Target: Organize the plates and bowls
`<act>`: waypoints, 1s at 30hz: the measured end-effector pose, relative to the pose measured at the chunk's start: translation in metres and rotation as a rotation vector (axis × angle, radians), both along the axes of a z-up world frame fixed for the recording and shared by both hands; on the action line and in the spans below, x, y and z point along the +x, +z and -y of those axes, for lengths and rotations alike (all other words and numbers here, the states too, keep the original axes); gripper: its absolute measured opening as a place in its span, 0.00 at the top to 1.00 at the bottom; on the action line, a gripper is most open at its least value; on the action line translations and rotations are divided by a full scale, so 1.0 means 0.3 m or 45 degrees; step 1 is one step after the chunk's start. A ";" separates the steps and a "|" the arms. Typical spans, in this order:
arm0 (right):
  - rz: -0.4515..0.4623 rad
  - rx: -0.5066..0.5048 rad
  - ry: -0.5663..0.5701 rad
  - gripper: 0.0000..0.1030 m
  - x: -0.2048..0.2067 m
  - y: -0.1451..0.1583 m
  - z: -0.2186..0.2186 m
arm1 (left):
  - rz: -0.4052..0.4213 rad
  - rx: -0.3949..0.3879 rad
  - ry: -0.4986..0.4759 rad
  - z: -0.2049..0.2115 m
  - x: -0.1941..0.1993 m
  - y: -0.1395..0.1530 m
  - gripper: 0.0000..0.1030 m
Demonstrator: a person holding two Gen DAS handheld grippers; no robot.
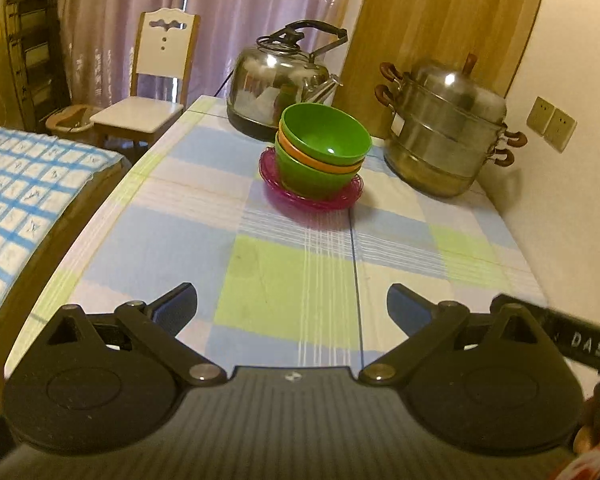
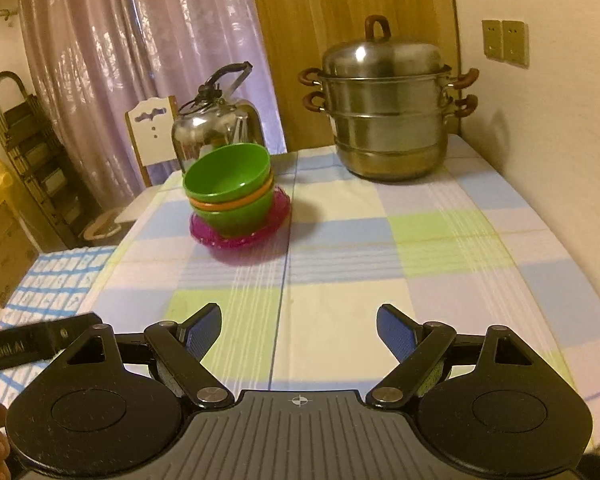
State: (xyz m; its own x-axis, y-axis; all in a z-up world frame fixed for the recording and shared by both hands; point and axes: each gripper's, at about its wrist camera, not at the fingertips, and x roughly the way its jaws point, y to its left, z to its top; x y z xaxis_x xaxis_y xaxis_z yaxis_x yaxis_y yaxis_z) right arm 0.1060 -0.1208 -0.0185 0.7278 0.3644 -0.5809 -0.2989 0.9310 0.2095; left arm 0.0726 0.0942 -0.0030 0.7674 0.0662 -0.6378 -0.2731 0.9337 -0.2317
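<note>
A stack of bowls, green (image 1: 326, 136) over orange (image 1: 320, 162) over green, stands tilted on pink plates (image 1: 312, 196) at the table's far middle. The stack also shows in the right wrist view (image 2: 230, 178), on the pink plates (image 2: 240, 236) at the left. My left gripper (image 1: 292, 304) is open and empty, low over the near part of the table, well short of the stack. My right gripper (image 2: 299, 330) is open and empty too, near the table's front, with the stack ahead to its left.
A steel kettle (image 1: 276, 80) stands behind the stack and a lidded steel steamer pot (image 1: 444, 128) to its right, near the wall. The table has a checked cloth (image 1: 284, 264). A white chair (image 1: 148, 96) and a blue-checked bed (image 1: 24, 192) lie to the left.
</note>
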 end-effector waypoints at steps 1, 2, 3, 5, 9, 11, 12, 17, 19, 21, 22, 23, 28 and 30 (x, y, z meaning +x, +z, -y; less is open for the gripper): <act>-0.005 0.004 -0.002 0.18 -0.015 0.004 0.010 | -0.001 0.002 0.001 0.006 -0.014 0.009 0.02; -0.012 0.008 -0.005 0.18 -0.032 0.010 0.019 | -0.002 0.004 -0.001 0.012 -0.026 0.017 0.02; -0.018 0.012 -0.009 0.18 -0.046 0.016 0.029 | -0.003 0.007 -0.008 0.019 -0.035 0.023 0.02; -0.024 0.029 -0.017 0.18 -0.073 0.028 0.046 | -0.005 0.016 -0.018 0.032 -0.057 0.033 0.02; -0.020 0.036 -0.025 0.18 -0.110 0.056 0.061 | -0.008 0.038 -0.031 0.061 -0.090 0.046 0.02; -0.014 0.033 -0.019 0.18 -0.123 0.071 0.063 | -0.013 0.031 -0.040 0.072 -0.100 0.050 0.02; -0.012 0.032 -0.017 0.18 -0.129 0.076 0.064 | -0.015 0.026 -0.044 0.077 -0.104 0.052 0.02; -0.001 0.004 -0.010 0.18 -0.165 0.099 0.065 | -0.021 0.003 -0.071 0.097 -0.125 0.066 0.02; 0.008 -0.016 -0.008 0.18 -0.177 0.107 0.065 | -0.025 -0.018 -0.080 0.100 -0.134 0.071 0.02; 0.013 -0.035 -0.005 0.18 -0.187 0.113 0.063 | -0.022 -0.032 -0.089 0.104 -0.143 0.075 0.02; 0.015 -0.043 -0.004 0.18 -0.193 0.115 0.062 | -0.022 -0.032 -0.090 0.106 -0.148 0.078 0.02; 0.016 -0.049 -0.002 0.18 -0.198 0.117 0.062 | -0.021 -0.026 -0.089 0.108 -0.150 0.080 0.02; 0.027 -0.087 0.010 0.18 -0.214 0.117 0.064 | -0.012 -0.014 -0.110 0.119 -0.156 0.085 0.02; 0.030 -0.093 0.016 0.18 -0.217 0.119 0.064 | -0.005 -0.016 -0.113 0.122 -0.158 0.089 0.02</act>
State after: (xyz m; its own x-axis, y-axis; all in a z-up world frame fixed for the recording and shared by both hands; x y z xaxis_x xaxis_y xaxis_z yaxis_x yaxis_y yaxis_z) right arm 0.0407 -0.1399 0.0171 0.7375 0.3307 -0.5888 -0.3146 0.9398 0.1337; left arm 0.0251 0.0574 0.0237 0.7671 -0.0101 -0.6414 -0.1903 0.9513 -0.2426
